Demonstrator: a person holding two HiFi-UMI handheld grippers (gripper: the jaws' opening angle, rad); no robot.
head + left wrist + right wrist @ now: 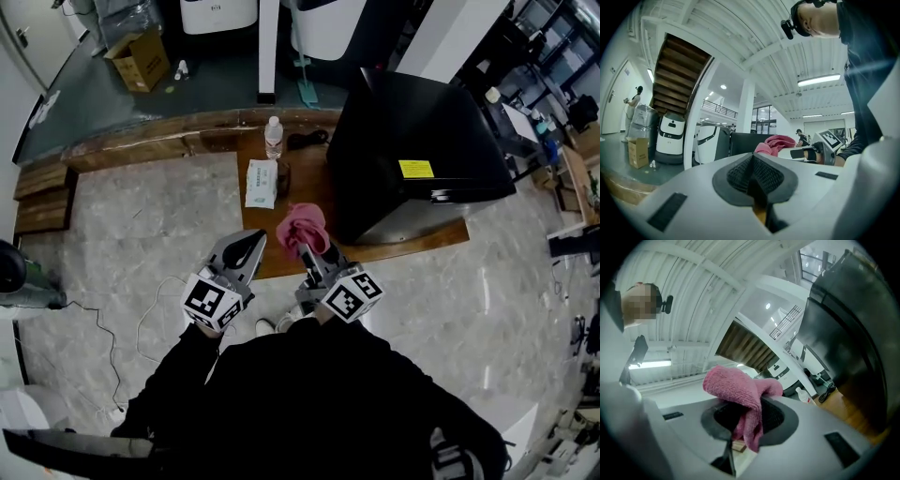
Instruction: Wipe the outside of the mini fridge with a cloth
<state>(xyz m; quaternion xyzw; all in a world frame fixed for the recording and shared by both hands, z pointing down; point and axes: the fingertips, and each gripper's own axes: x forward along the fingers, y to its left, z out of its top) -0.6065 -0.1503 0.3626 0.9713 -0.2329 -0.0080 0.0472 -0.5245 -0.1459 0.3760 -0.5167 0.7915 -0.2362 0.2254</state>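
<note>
The far right of the table (pixel 305 178) is hidden behind the fridge (pixel 412 141). The near left corner of the table is covered by the left gripper (pixel 249 242). The print on the fridge's yellow label (pixel 415 169), on the packet (pixel 262 183) and on the bottle (pixel 274 137) is too small to be read. The near end of the cloth (pixel 302 228) is hidden between the jaws of the right gripper (pixel 312 248). In the right gripper view the fridge (pixel 848 333) is cut off by the round rim at the right
</note>
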